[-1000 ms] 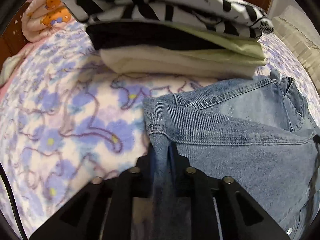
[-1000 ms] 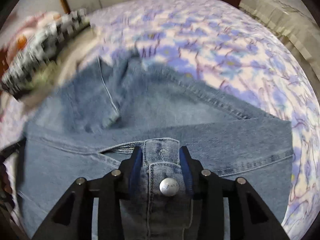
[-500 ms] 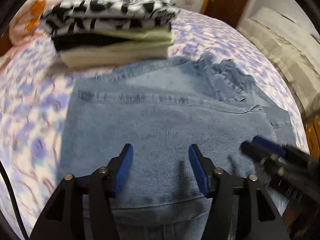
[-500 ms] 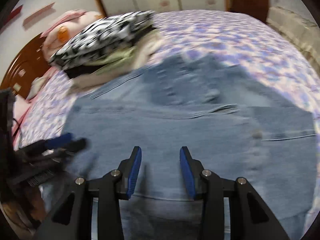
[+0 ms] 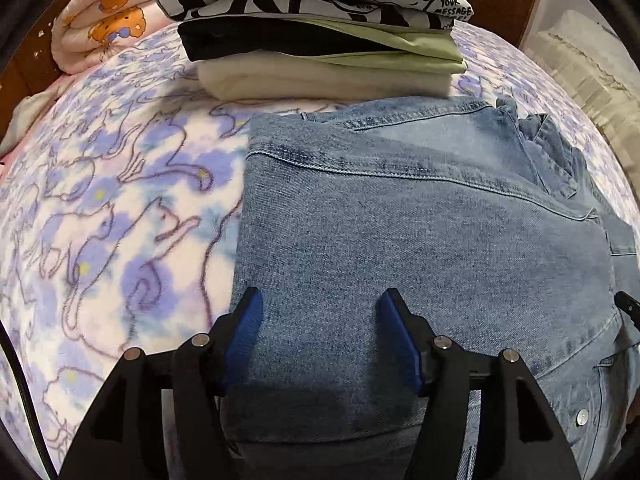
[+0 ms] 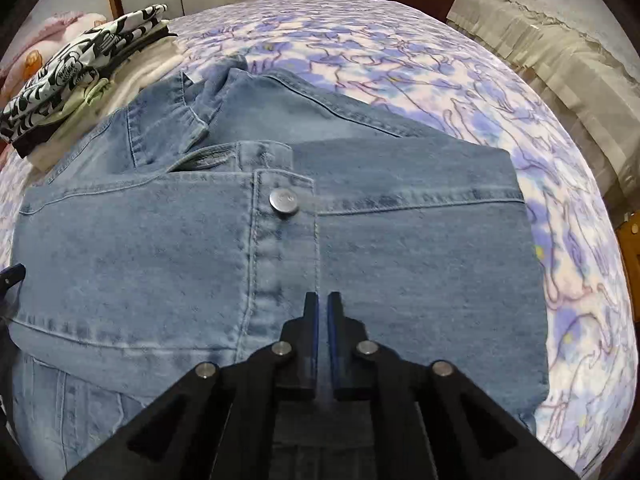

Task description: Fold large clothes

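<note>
Denim jacket folded, seemingly unheld.

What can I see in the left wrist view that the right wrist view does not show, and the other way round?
Only the left wrist view shows the left gripper, its jaws opening above the cloth, and the bear-print quilt. Only the right wrist view shows the right gripper, jaws shut, the metal button and the beige covered furniture. Both show the denim garment, the folded stack and the flowered blanket.

The denim jacket is running out past the lower frame edge behind the left gripper, hiding its near hem.
</note>
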